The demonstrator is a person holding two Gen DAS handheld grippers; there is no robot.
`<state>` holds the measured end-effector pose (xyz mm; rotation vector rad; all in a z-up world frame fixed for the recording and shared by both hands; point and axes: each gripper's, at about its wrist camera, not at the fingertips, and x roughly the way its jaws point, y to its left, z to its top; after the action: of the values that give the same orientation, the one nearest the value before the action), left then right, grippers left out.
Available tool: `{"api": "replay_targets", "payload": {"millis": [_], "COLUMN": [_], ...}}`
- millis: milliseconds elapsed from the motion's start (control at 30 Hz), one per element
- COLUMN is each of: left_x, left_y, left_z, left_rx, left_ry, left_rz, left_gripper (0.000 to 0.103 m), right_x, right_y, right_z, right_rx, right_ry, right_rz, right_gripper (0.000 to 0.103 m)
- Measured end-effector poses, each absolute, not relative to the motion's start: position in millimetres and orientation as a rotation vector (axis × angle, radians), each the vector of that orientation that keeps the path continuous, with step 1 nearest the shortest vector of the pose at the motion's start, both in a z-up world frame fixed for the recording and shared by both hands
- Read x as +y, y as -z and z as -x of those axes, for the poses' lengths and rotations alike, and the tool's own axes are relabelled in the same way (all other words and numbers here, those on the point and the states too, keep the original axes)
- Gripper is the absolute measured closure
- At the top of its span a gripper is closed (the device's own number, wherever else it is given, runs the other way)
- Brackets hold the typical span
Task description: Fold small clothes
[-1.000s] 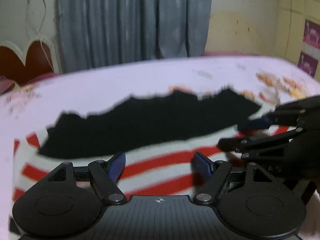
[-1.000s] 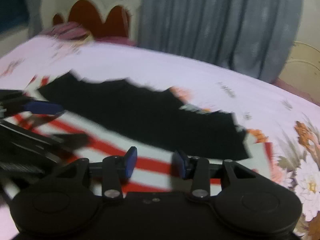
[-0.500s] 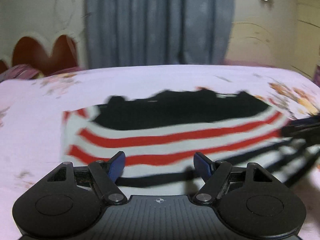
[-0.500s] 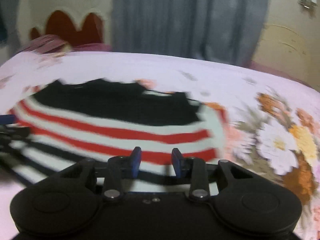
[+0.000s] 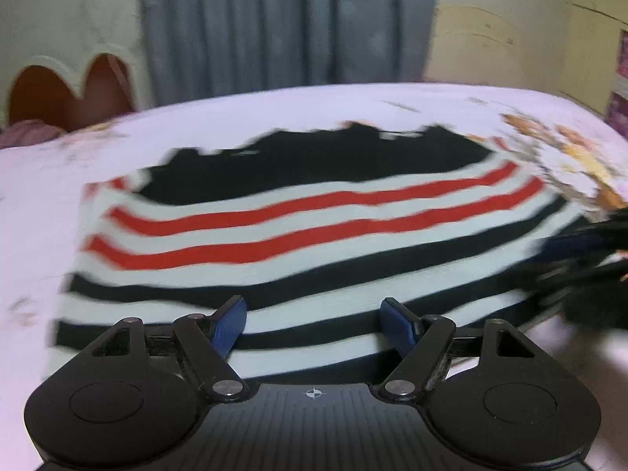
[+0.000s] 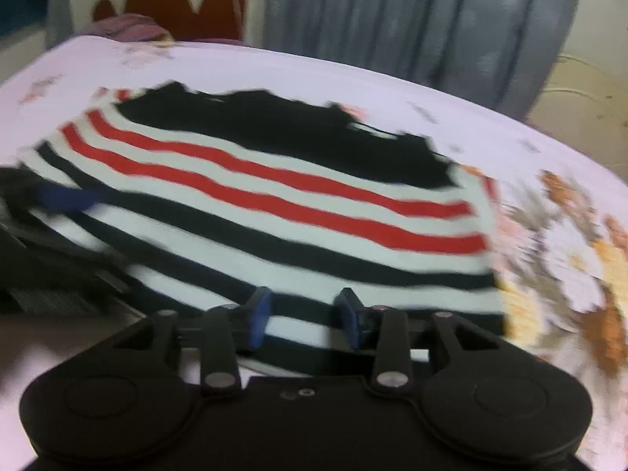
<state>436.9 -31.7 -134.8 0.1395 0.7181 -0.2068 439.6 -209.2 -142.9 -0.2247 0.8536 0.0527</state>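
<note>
A small striped garment [image 5: 298, 243], white with red and black stripes and a black upper part, lies flat on the bed; it also shows in the right wrist view [image 6: 274, 204]. My left gripper [image 5: 312, 327] is open, its blue fingertips over the garment's near hem, holding nothing. My right gripper [image 6: 304, 314] is open with a narrower gap, also over the near hem. Each gripper shows blurred at the edge of the other's view: the right gripper [image 5: 581, 251] and the left gripper [image 6: 59, 200].
The bed has a pale pink sheet [image 5: 274, 117] with orange flower prints [image 6: 569, 243] at the right. A red scalloped headboard [image 6: 184, 4] and grey curtains [image 5: 290, 23] stand behind. A pinkish pillow or cloth [image 6: 129, 27] lies by the headboard.
Both grippers have drawn back toward the near edge of the bed, so more of the garment's black-and-white lower stripes shows. Both stay open. The garment lies where it was.
</note>
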Motion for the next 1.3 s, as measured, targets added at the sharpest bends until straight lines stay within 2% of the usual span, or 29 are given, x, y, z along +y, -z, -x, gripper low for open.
{"api": "replay_targets", "payload": {"millis": [100,200,367,533,600,633,700,867,967,1067,1300], "left_x": [17.2,33.1,31.8,36.3,36.3,36.6,34.6,33.9,36.1,38.2,41.4], "left_y": [137.7,135.5,135.0,132.9,136.6,139.7,141.2,137.2,137.2,140.1,144.1], "left_z": [-429.9,-423.8,-422.5,-414.6,-415.9,-416.9,-417.5,-416.2,-414.2,-415.7,-418.0], "left_rx": [0.705,0.701,0.716,0.709,0.727,0.735,0.734,0.731,0.73,0.741,0.751], "left_ry": [0.096,0.1,0.101,0.092,0.083,0.081,0.072,0.062,0.063,0.069,0.079], "left_rz": [-0.151,-0.134,-0.1,-0.101,-0.109,-0.109,-0.113,-0.109,-0.1,-0.092,-0.071], "left_gripper": [0.029,0.029,0.029,0.029,0.029,0.029,0.029,0.029,0.029,0.029,0.029], "right_x": [-257.2,-288.7,-281.9,-284.2,-283.9,-284.4,-285.9,-286.4,-285.0,-293.8,-291.6], "right_y": [141.2,142.9,137.1,136.5,127.2,125.0,137.5,137.0,126.1,138.9,143.8], "right_z": [-424.6,-414.8,-414.7,-413.1,-410.2,-409.0,-414.2,-412.0,-405.5,-408.5,-407.1], "right_rx": [0.86,0.888,0.893,0.915,0.856,0.836,0.913,0.899,0.844,0.899,0.893], "right_ry": [0.114,0.079,0.058,0.059,0.078,0.077,0.075,0.075,0.073,0.069,0.07], "right_rz": [0.212,0.095,0.096,0.109,0.101,0.087,0.083,0.086,0.066,0.008,0.019], "right_gripper": [0.067,0.07,0.086,0.085,0.076,0.075,0.08,0.081,0.077,0.079,0.079]}}
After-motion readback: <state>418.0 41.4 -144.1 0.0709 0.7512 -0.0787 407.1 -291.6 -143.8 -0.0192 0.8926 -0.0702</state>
